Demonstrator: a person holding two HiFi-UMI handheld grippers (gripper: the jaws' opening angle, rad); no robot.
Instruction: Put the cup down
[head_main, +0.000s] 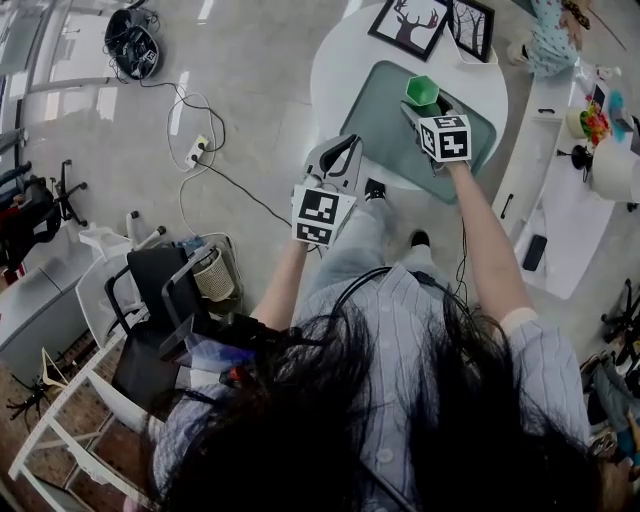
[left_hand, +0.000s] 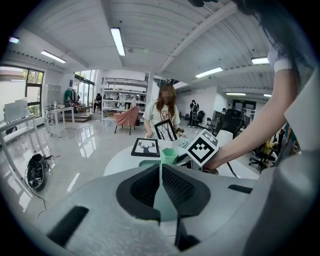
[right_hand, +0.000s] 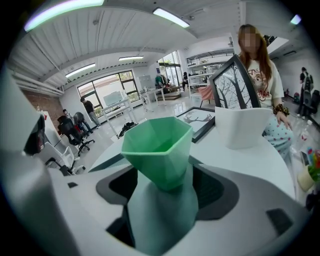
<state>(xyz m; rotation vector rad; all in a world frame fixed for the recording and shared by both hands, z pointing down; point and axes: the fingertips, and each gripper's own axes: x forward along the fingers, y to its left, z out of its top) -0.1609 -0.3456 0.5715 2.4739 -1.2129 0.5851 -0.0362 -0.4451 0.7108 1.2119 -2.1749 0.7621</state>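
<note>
White round table (head_main: 340, 60): right gripper (right_hand: 165, 172) fingers (right_hand: 220, 189) clamp faceted green cup (right_hand: 159, 145); left gripper (left_hand: 161, 172) fingers (left_hand: 186, 189) closed, empty.

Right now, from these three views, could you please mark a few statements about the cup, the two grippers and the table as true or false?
1. The right gripper is shut on the green cup. True.
2. The left gripper holds a second cup. False: its jaws are together with nothing between them.
3. The cup is over the green mat. True.
4. The deer picture lies on the mat. False: it lies on the bare white table, beyond the mat.
</note>
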